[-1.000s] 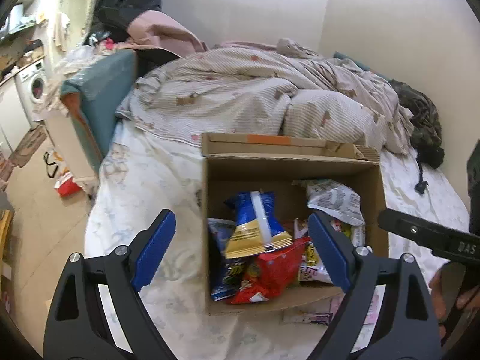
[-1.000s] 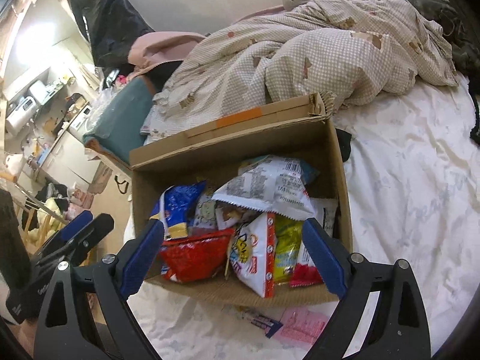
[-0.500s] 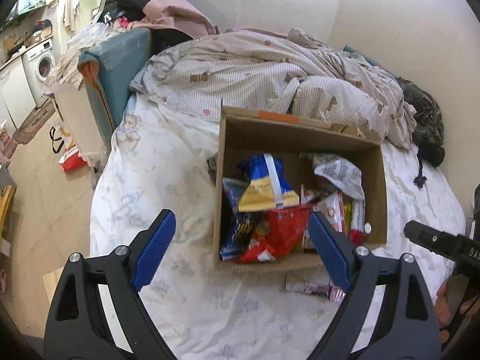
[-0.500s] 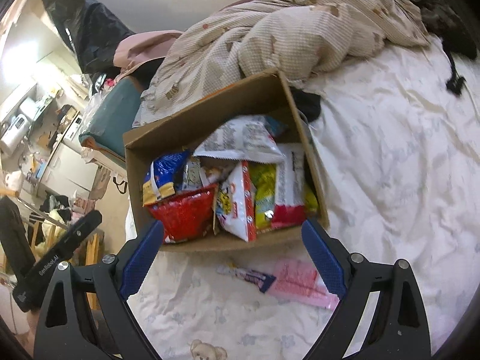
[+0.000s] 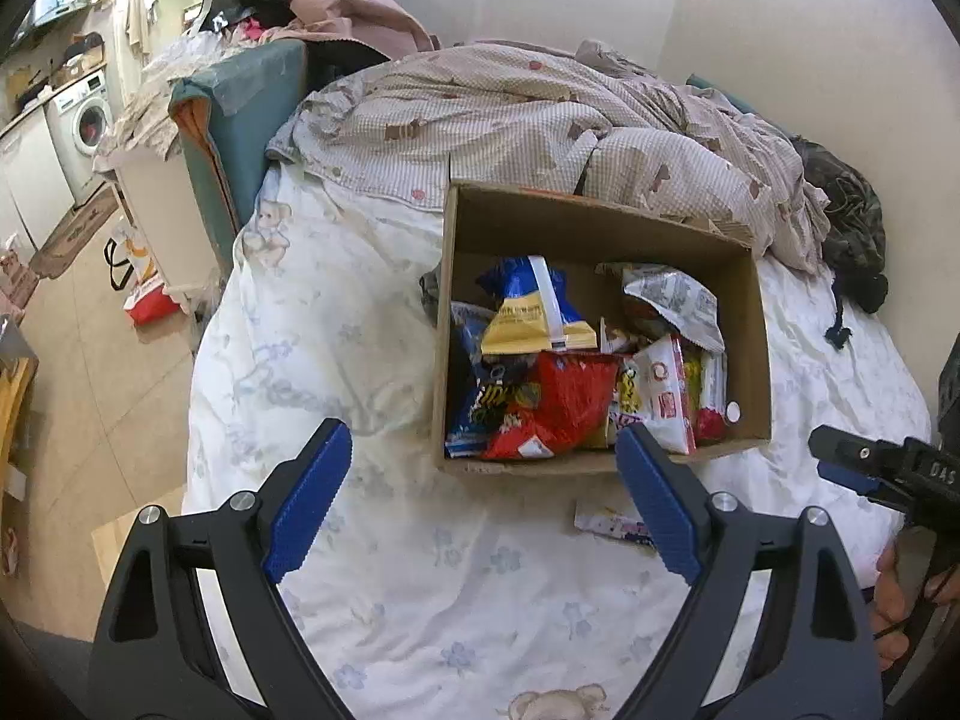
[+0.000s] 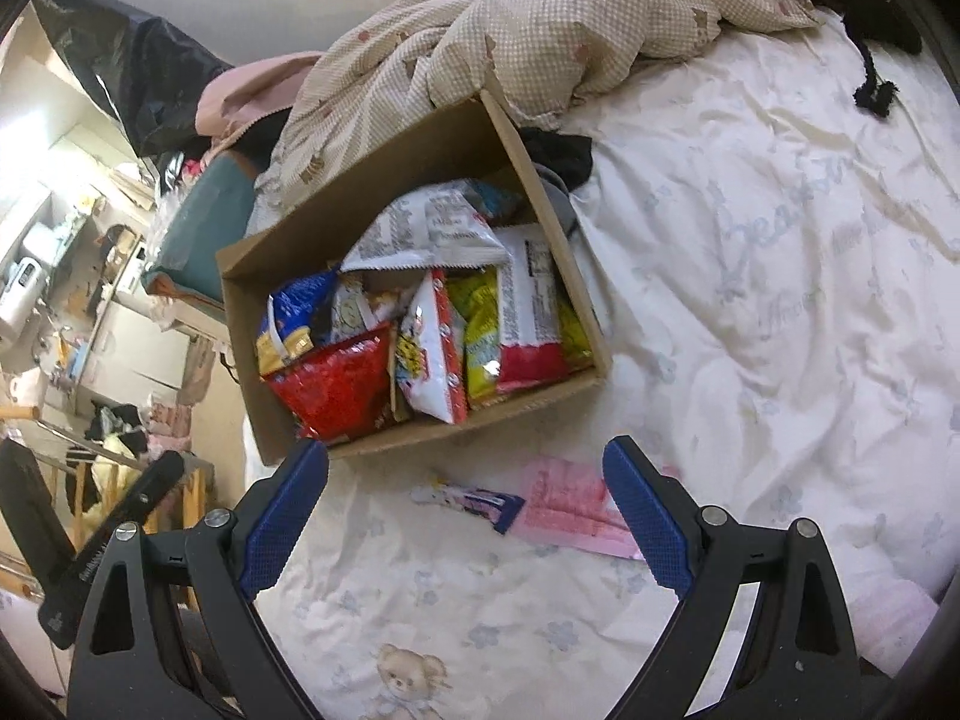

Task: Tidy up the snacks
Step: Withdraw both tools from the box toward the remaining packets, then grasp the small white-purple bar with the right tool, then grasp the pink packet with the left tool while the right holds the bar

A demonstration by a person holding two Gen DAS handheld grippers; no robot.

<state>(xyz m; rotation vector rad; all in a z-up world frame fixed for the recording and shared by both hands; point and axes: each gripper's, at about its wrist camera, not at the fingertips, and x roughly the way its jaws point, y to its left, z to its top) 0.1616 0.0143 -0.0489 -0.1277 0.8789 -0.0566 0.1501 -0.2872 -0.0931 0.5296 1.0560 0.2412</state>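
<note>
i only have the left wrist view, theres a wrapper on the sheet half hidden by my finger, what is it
Observer: The right wrist view shows it whole: a slim snack bar with a dark blue end, lying in front of the cardboard box.
Operator: anything else loose near it
Observer: Yes, a flat pink packet lies right beside the bar, touching or nearly so.
Operator: is my right gripper holding anything
Observer: No. The right gripper is open and empty above both items.
</note>
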